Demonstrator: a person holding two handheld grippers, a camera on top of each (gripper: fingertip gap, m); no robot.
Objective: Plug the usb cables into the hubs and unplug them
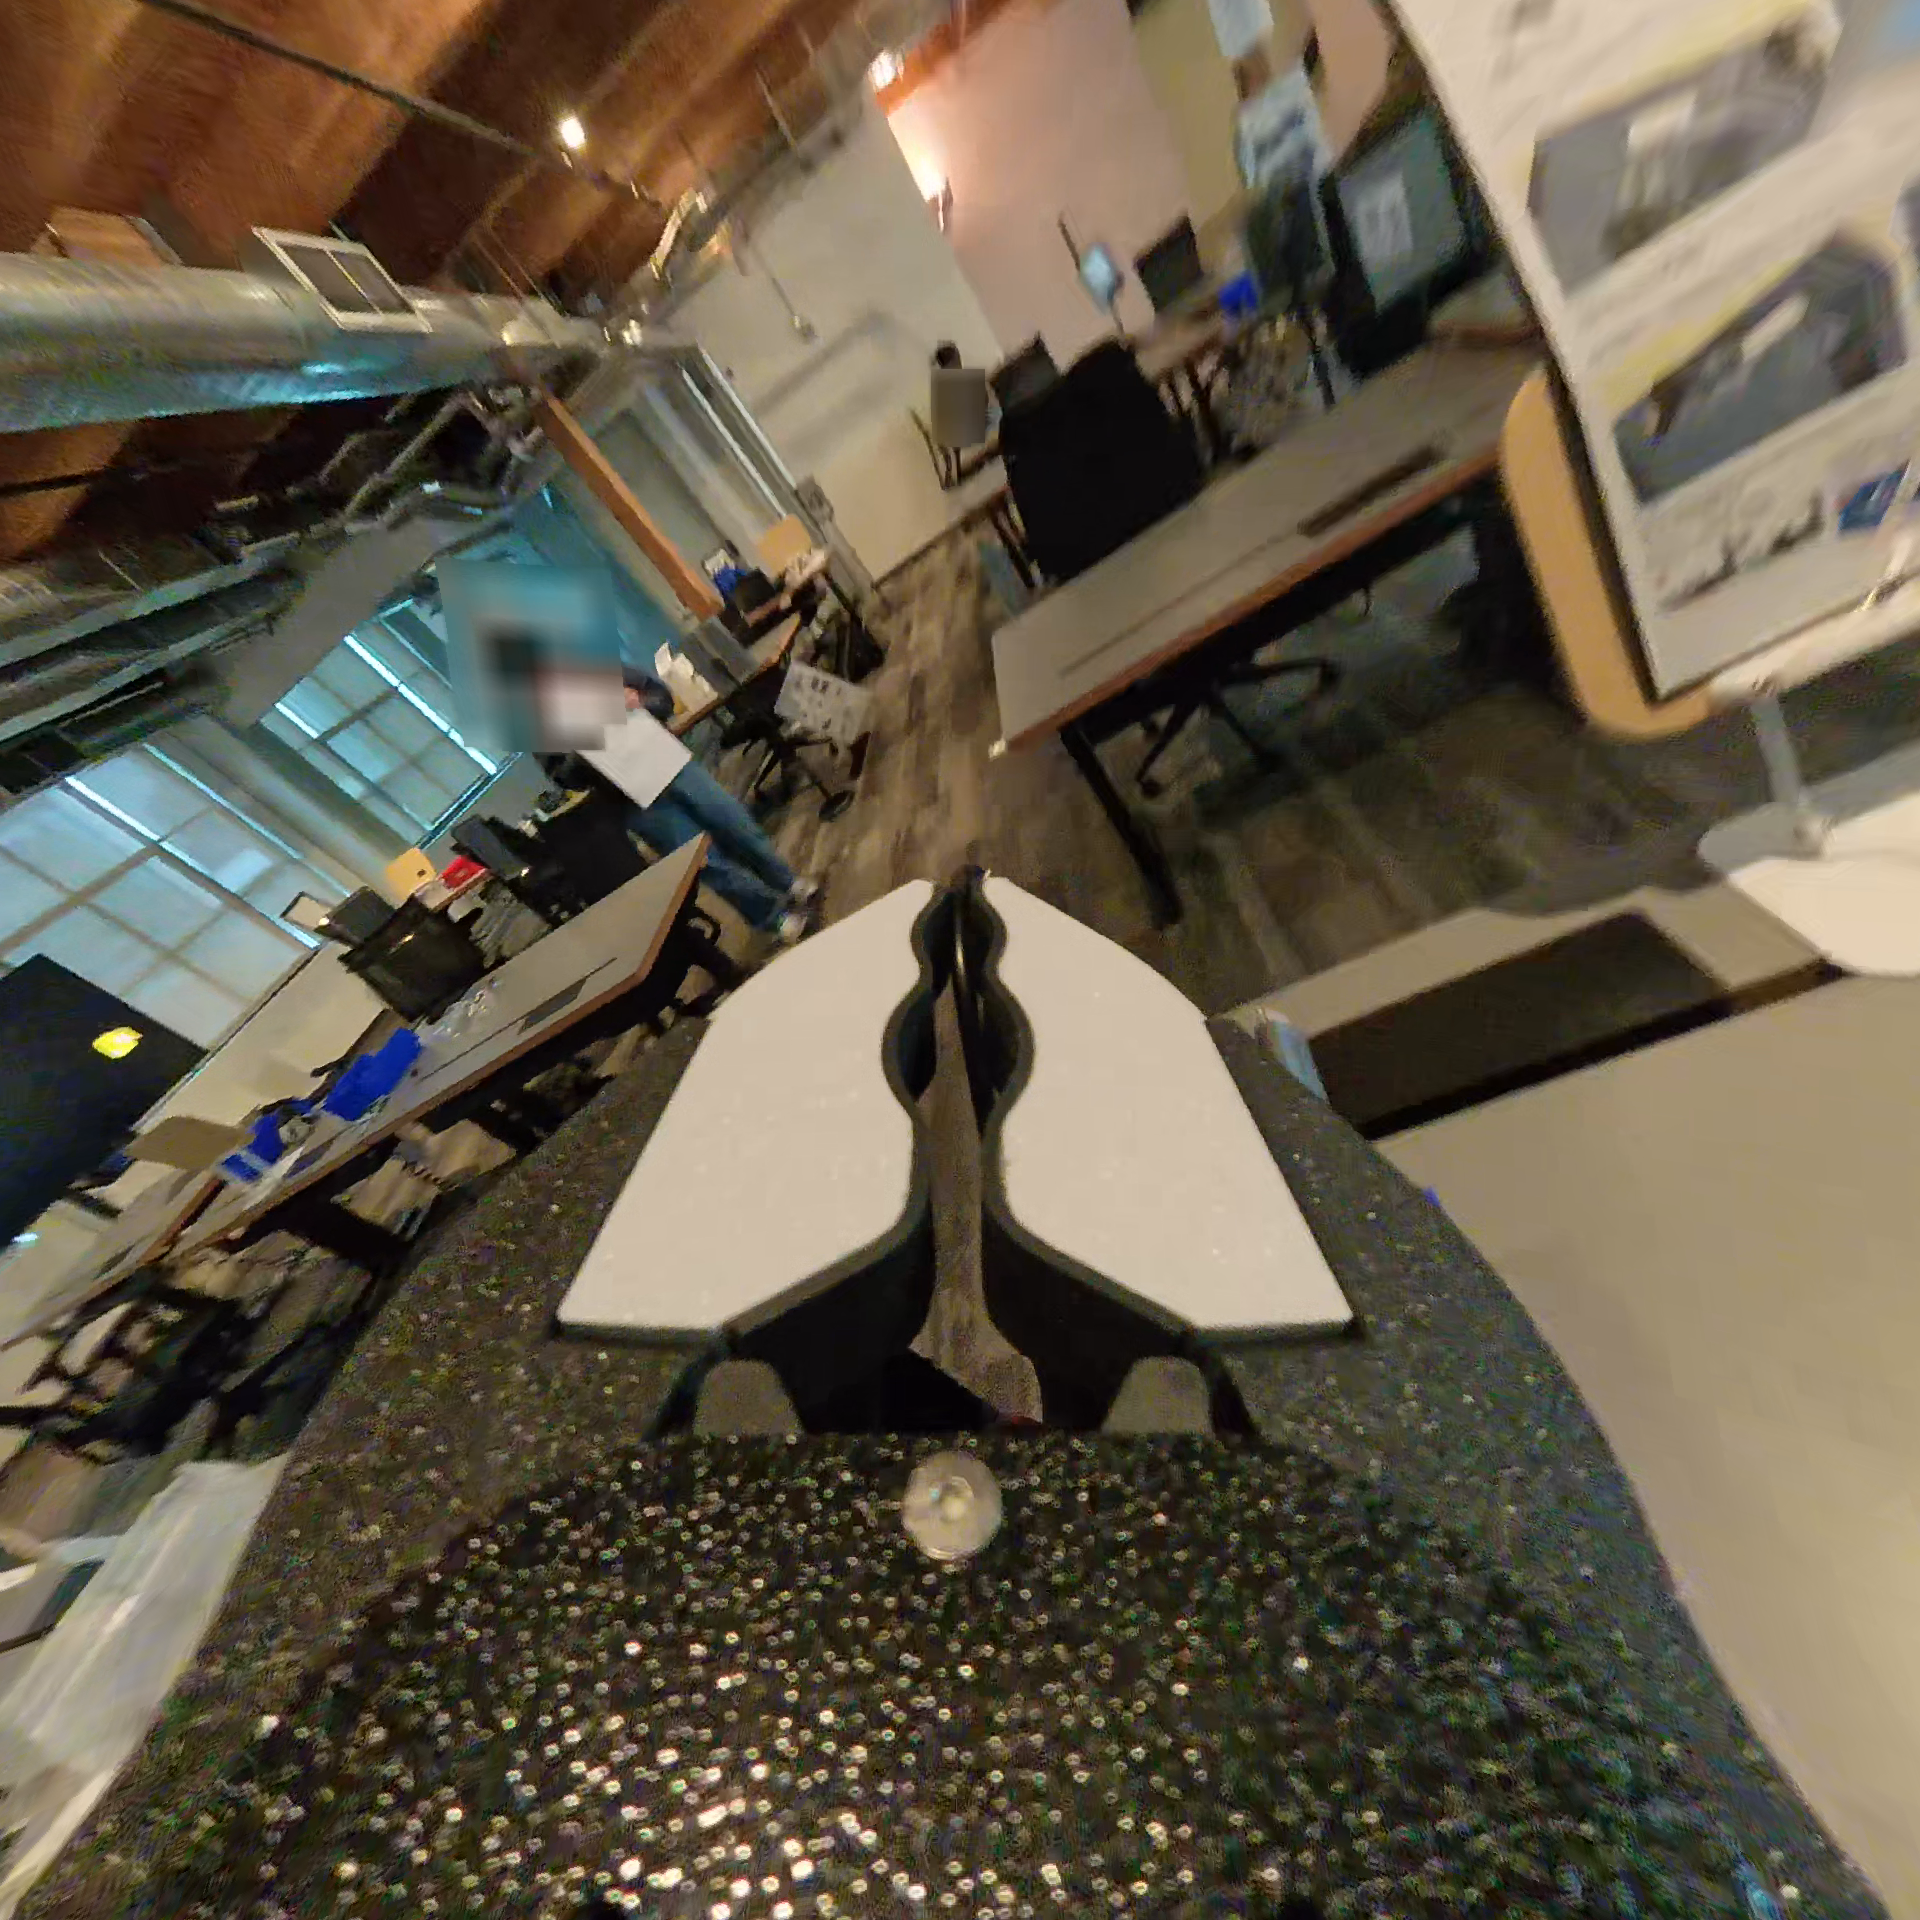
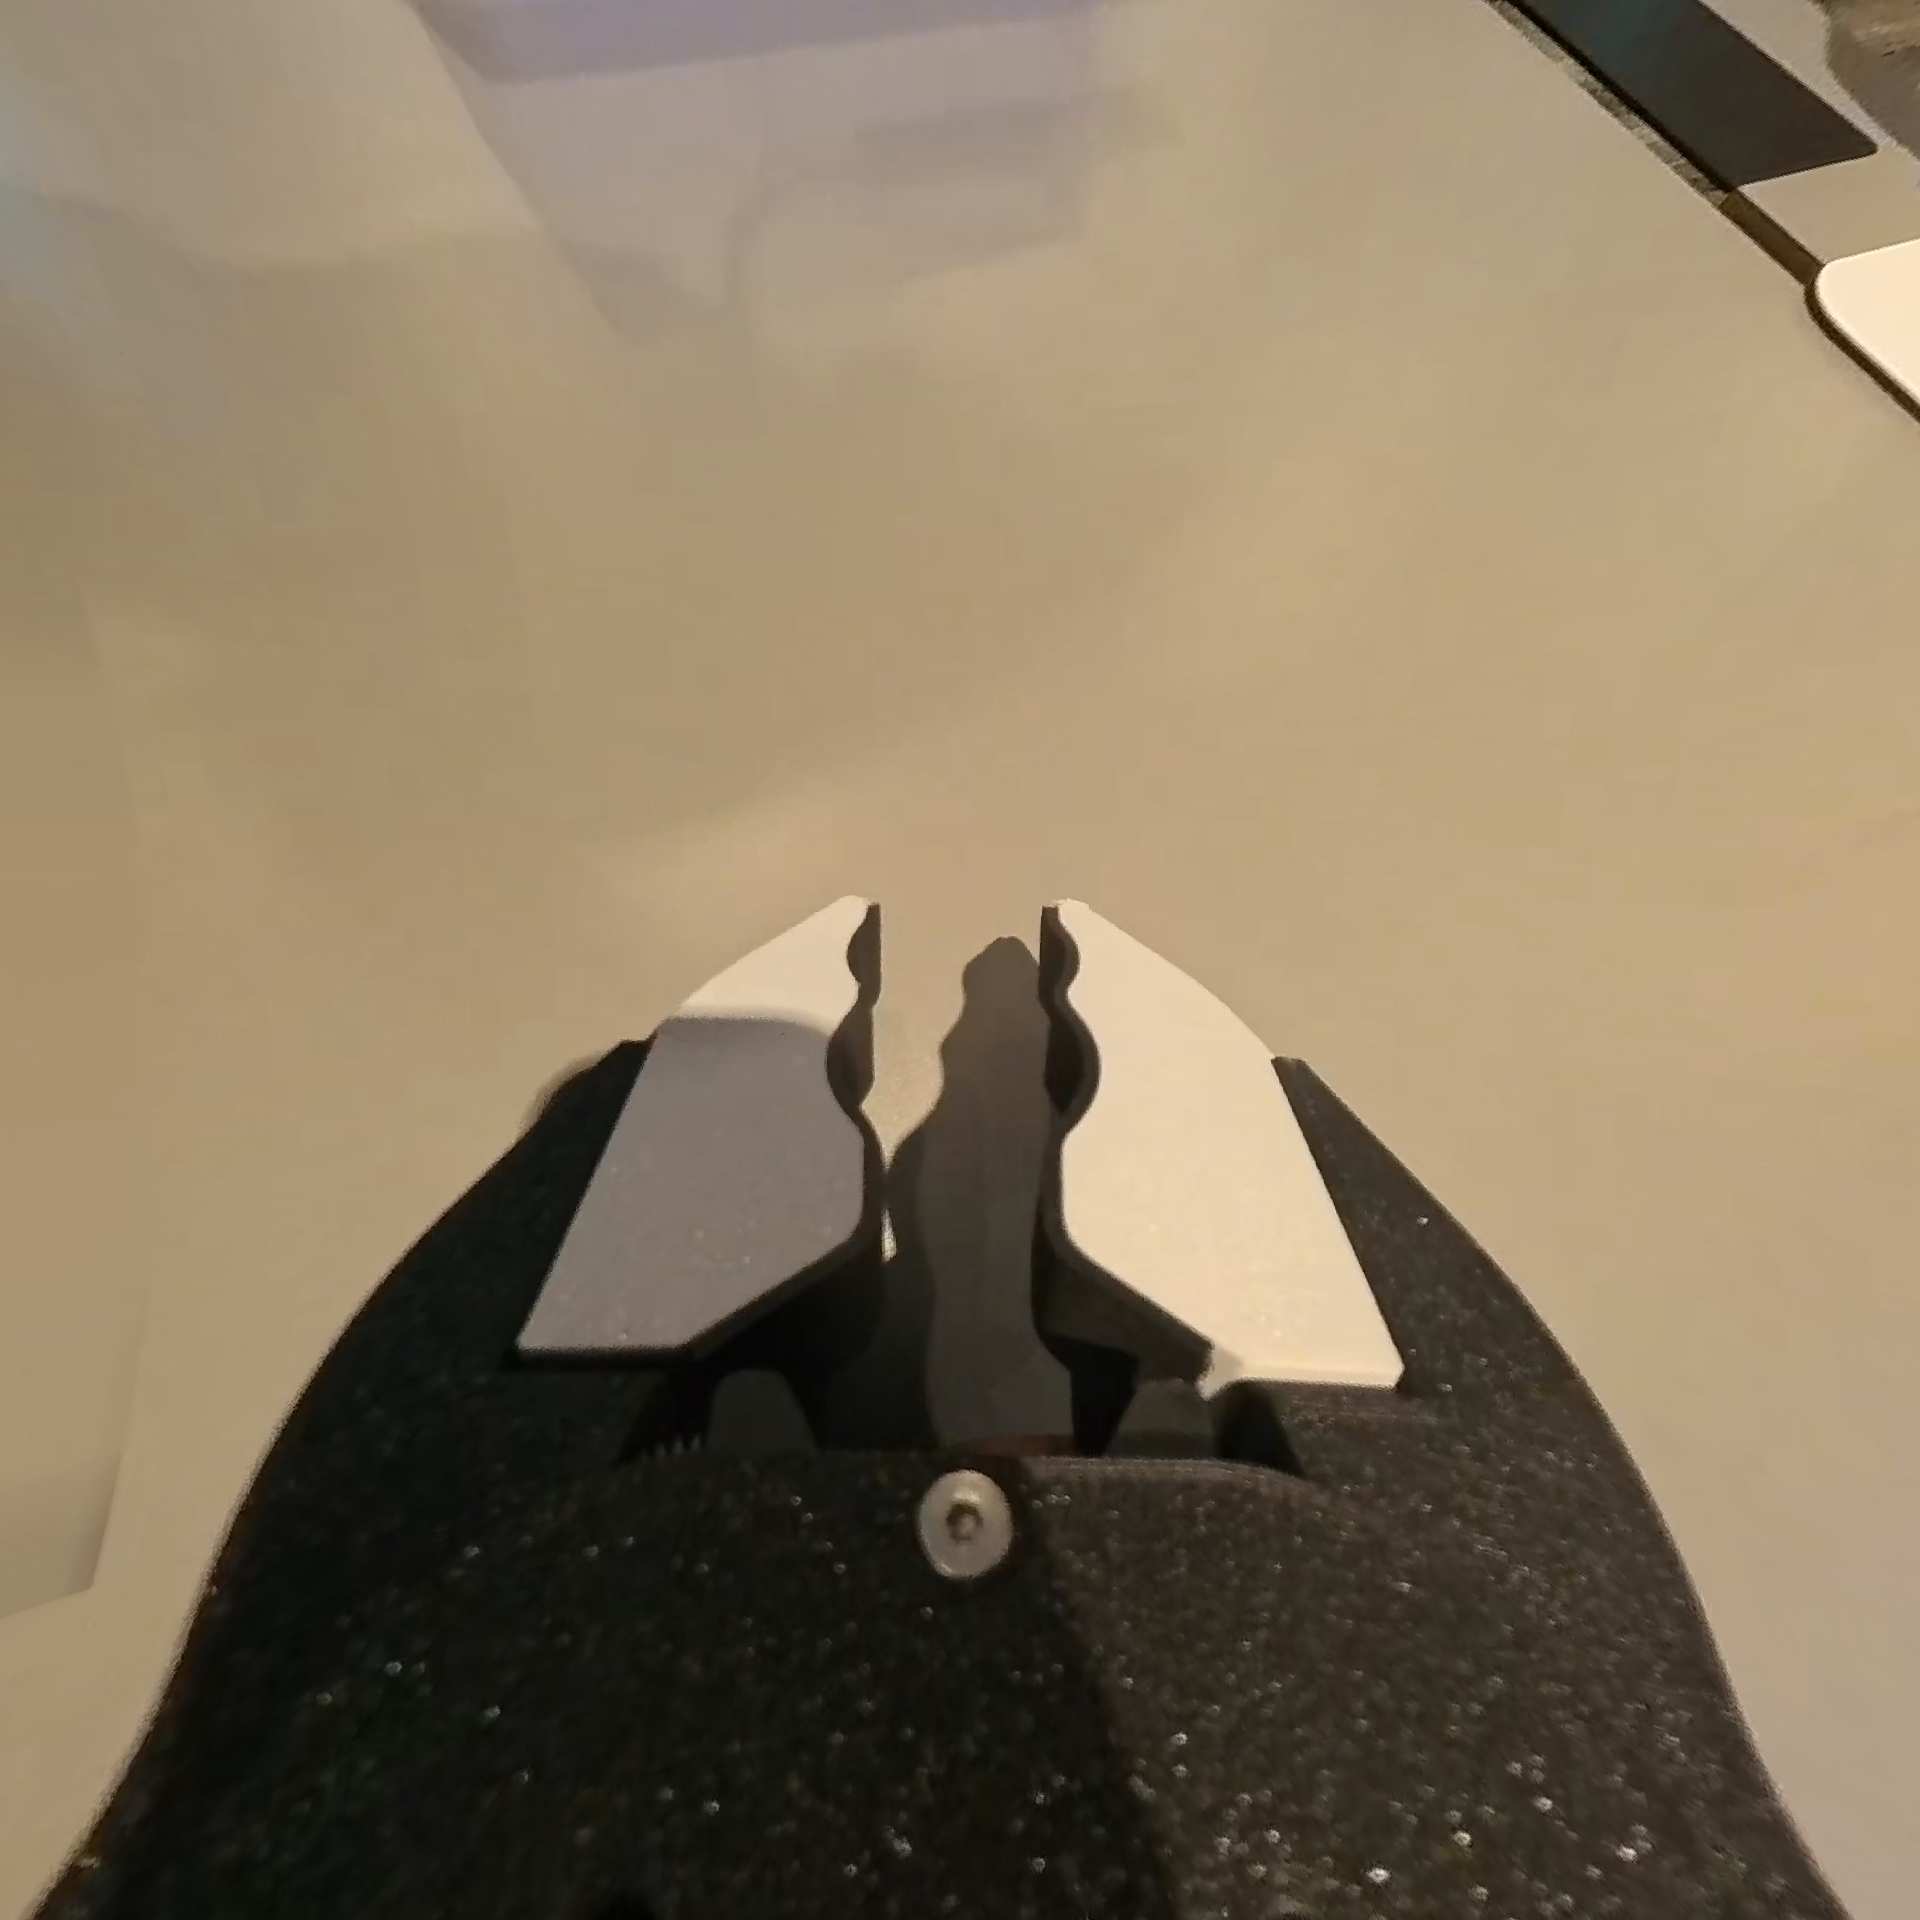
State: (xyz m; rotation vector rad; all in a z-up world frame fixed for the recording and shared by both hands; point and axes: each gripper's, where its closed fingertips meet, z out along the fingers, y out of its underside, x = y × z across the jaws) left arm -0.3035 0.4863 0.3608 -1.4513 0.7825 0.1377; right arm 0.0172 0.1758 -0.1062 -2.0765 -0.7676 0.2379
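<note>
No usb cable or hub shows in either view. My left gripper (image 1: 968, 885) is shut, its white fingers (image 1: 790, 1122) meeting at the tips. It is lifted and tilted, pointing out over the room past the table's far edge. A thin dark line runs between its pads; I cannot tell whether anything is held there. My right gripper (image 2: 961, 914) is open by a narrow gap and empty. It hangs low over the bare beige table top (image 2: 935, 520), and its shadow falls between the fingers.
In the left wrist view the table top (image 1: 1683, 1403) lies at the right, with a dark recessed slot (image 1: 1507, 997) and a white stand base (image 1: 1839, 894). Other desks, chairs and a standing person (image 1: 707, 810) are far off. In the right wrist view a dark strip (image 2: 1704, 94) and a white object's corner (image 2: 1881, 322) lie at the top right.
</note>
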